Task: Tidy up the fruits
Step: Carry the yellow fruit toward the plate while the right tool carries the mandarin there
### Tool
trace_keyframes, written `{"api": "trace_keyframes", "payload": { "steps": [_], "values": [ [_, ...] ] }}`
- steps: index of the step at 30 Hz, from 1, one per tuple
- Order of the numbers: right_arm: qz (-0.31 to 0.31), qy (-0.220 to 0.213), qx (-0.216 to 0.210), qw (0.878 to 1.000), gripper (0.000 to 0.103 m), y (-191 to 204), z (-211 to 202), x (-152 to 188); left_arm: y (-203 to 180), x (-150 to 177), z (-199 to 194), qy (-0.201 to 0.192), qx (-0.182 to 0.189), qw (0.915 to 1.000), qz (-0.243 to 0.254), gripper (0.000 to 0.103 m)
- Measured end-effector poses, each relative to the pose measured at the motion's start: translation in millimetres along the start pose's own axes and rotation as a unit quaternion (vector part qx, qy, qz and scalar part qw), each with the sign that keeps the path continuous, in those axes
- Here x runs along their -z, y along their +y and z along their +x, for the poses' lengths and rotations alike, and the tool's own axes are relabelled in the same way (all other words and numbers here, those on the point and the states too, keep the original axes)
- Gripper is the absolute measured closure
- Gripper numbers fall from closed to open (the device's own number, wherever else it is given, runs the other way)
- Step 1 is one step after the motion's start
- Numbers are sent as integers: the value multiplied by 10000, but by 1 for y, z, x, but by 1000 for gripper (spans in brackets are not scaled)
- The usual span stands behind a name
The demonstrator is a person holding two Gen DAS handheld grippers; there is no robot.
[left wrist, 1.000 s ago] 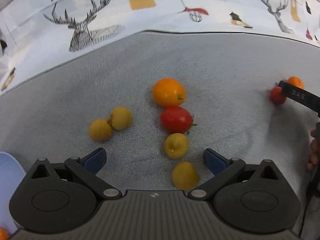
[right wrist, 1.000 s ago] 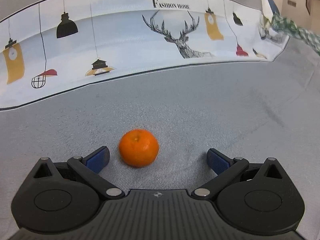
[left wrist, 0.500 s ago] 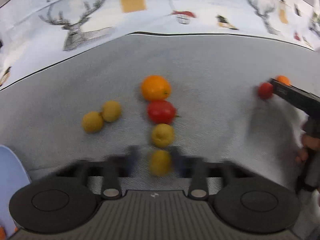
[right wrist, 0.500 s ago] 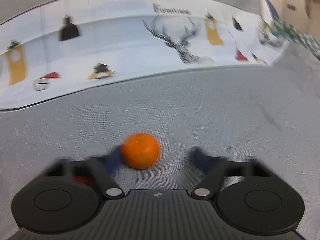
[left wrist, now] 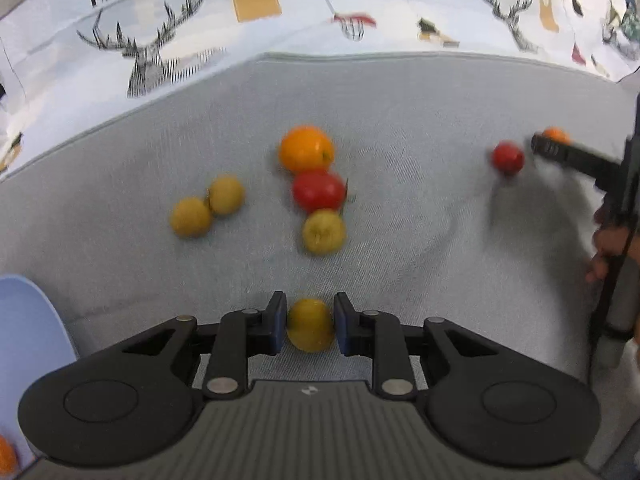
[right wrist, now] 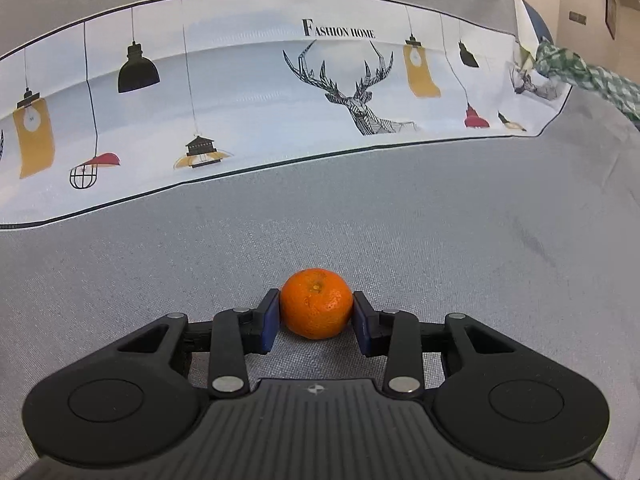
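Note:
My left gripper is shut on a small yellow fruit, its blue pads pressing both sides. Ahead on the grey cloth lie another yellow fruit, a red tomato and an orange fruit in a line, with two yellow fruits touching each other to the left. My right gripper is shut on a mandarin that rests on the cloth. In the left wrist view the right gripper shows at the far right beside a small red fruit.
A pale blue plate sits at the left edge with a bit of orange fruit at the bottom corner. A printed white cloth band runs along the back. A green checked cloth lies far right. A person's hand holds the right tool.
Both grippers went from wide open to shut: the left closed on the nearest yellow fruit, the right on the mandarin. The left view shifted slightly away from the fruit line.

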State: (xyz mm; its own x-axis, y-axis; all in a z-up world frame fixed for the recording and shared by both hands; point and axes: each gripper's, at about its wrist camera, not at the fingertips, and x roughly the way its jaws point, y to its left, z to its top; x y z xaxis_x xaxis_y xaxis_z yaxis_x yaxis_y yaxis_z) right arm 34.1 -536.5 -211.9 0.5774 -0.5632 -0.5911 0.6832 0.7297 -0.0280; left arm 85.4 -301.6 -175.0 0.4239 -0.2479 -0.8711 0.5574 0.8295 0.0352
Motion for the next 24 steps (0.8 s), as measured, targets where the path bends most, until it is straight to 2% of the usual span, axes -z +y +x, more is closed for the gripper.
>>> {"api": "trace_keyframes", "payload": {
  "steps": [3, 5, 6, 8, 9, 10, 14, 20, 24],
  "values": [
    [-72, -9, 14, 10000, 63, 2, 0, 1, -1, 4, -2, -91, -39, 9999, 98, 70],
    [-114, -12, 36, 9999, 63, 3, 1, 1, 0, 4, -2, -80, -48, 9999, 93, 62],
    [-150, -10, 56, 9999, 62, 5, 1, 1, 0, 4, -2, -88, -43, 9999, 87, 62],
    [-196, -33, 53, 9998, 61, 6, 2, 2, -1, 4, -1, -94, -30, 9999, 118, 63],
    [-194, -30, 56, 9998, 62, 6, 2, 1, -1, 4, -2, -97, -17, 9998, 157, 67],
    [-184, -27, 45, 9998, 63, 6, 2, 1, -3, 4, -3, -78, 48, 9998, 198, 76],
    [37, -177, 58, 9998, 64, 2, -1, -2, -9, 3, -14, -113, 55, 9996, 259, 76],
    [46, -757, 214, 9969, 64, -2, -27, -9, -7, 2, -63, -285, -47, 9992, 293, 76],
    [110, -983, 45, 9951, 64, -3, -77, -20, 14, 13, -110, -269, -166, 9994, 153, 75]
  ]
}}
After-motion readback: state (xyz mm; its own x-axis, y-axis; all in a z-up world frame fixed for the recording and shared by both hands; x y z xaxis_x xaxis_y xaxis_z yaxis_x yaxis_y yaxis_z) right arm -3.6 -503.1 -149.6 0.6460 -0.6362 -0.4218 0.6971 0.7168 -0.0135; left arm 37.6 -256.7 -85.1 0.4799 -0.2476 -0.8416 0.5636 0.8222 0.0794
